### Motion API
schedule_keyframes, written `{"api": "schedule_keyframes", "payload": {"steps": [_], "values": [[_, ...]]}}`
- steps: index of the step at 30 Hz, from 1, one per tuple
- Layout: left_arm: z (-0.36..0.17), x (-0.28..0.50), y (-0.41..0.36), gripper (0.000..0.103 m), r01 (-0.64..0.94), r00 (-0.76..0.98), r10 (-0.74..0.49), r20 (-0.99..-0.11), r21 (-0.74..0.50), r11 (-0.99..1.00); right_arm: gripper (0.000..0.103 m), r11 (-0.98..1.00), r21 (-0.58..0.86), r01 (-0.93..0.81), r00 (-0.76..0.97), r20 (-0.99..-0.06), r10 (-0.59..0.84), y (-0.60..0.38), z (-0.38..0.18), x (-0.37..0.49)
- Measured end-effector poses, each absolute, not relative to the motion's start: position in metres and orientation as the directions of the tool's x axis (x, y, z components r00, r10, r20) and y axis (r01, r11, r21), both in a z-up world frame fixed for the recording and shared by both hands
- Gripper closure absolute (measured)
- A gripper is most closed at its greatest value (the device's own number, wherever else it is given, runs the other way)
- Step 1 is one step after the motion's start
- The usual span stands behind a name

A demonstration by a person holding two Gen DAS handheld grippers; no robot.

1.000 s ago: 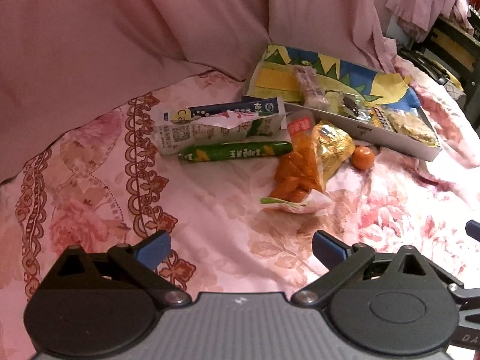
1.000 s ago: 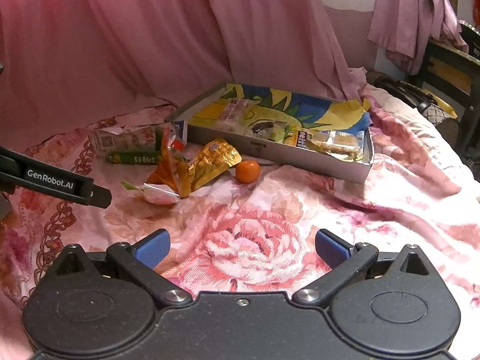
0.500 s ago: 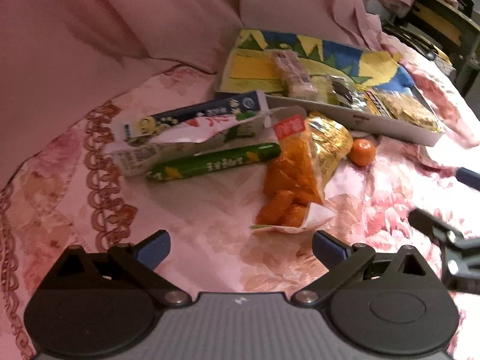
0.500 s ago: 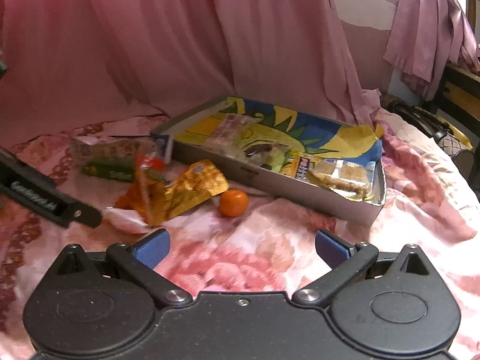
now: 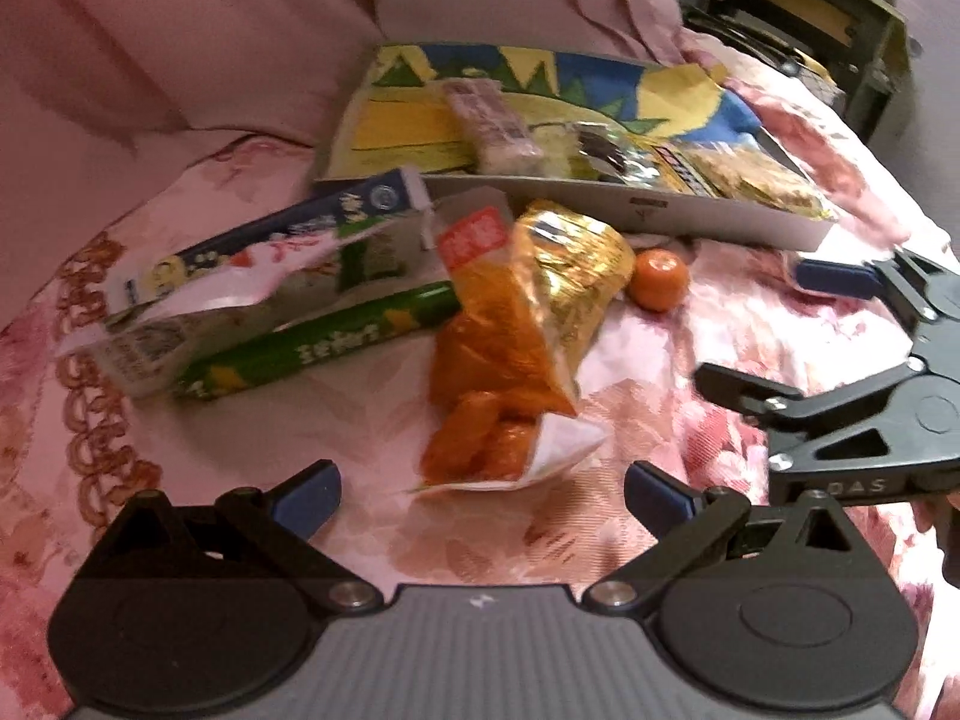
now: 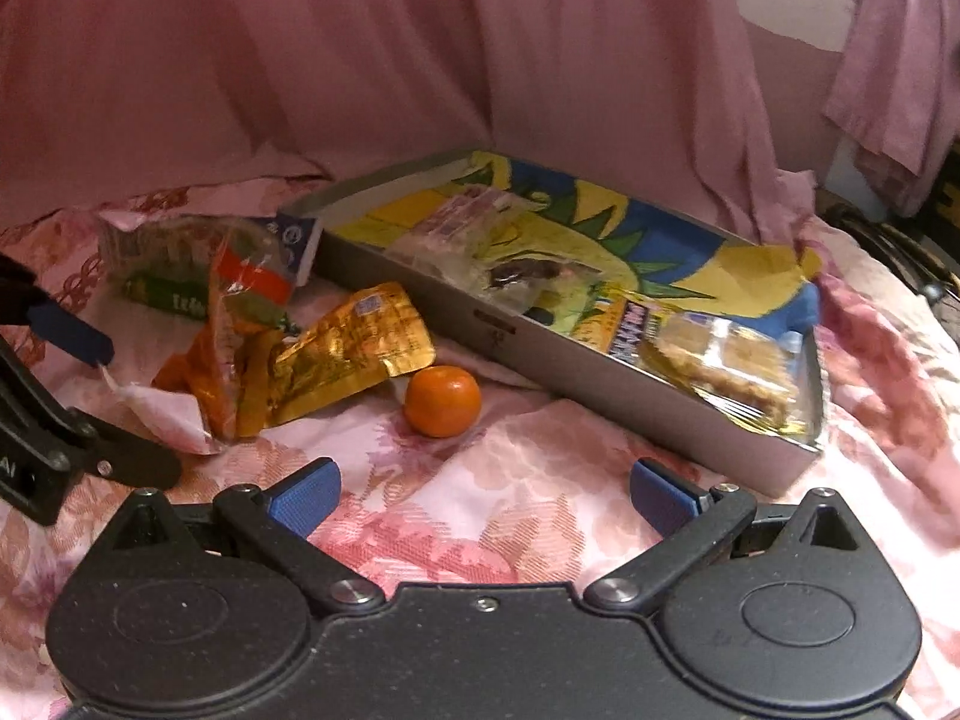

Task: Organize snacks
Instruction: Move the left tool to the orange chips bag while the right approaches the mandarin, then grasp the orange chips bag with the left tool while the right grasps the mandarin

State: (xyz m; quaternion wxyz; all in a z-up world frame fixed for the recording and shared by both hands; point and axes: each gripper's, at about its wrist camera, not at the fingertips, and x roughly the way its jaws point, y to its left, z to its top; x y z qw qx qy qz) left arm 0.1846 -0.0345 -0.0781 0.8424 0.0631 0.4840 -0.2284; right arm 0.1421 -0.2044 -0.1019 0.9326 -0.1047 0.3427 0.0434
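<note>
A grey tray [image 5: 708, 213] [image 6: 612, 387] with a yellow, blue and green lining holds several wrapped snacks. Loose on the floral cloth beside it lie an orange snack bag [image 5: 498, 384] [image 6: 216, 384], a gold pouch [image 5: 570, 264] [image 6: 348, 354], a small orange [image 5: 660, 279] [image 6: 443, 400], a green stick pack [image 5: 312, 348] and a white and blue packet [image 5: 264, 252]. My left gripper [image 5: 480, 492] is open and empty, just short of the orange bag. My right gripper [image 6: 483, 492] is open and empty, just short of the orange; it also shows in the left wrist view [image 5: 774, 336].
Pink curtain fabric [image 6: 360, 60] hangs close behind the tray. Dark furniture [image 5: 840, 12] stands at the far right. The left gripper's fingers [image 6: 72, 330] reach in at the left edge of the right wrist view.
Both grippers have moved forward toward the loose snacks. The right gripper has come into the left wrist view. Both stay open.
</note>
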Motion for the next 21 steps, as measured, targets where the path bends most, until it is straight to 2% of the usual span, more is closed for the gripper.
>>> {"api": "schedule_keyframes", "payload": {"steps": [7, 9, 10, 19, 21], "values": [[-0.080, 0.193, -0.036, 0.001, 0.453, 0.449, -0.336, -0.828, -0.113, 0.884, 0.008, 0.965, -0.165, -0.206, 0.766, -0.641, 0.054, -0.197, -0.105, 0.158], [-0.080, 0.196, -0.034, 0.001, 0.449, 0.444, -0.356, -0.822, -0.140, 0.882, 0.016, 0.965, -0.155, -0.213, 0.765, -0.641, 0.066, -0.198, -0.106, 0.163], [-0.080, 0.196, -0.033, 0.001, 0.446, 0.443, -0.364, -0.819, -0.151, 0.882, 0.017, 0.966, -0.149, -0.212, 0.763, -0.643, 0.068, -0.199, -0.107, 0.166], [-0.086, 0.204, -0.036, 0.014, 0.453, 0.420, -0.390, -0.819, -0.183, 0.872, 0.035, 0.978, -0.084, -0.192, 0.755, -0.649, 0.093, -0.208, -0.116, 0.181], [-0.086, 0.203, -0.038, 0.019, 0.467, 0.412, -0.387, -0.825, -0.174, 0.867, 0.044, 0.976, -0.087, -0.198, 0.758, -0.645, 0.096, -0.207, -0.116, 0.183]]}}
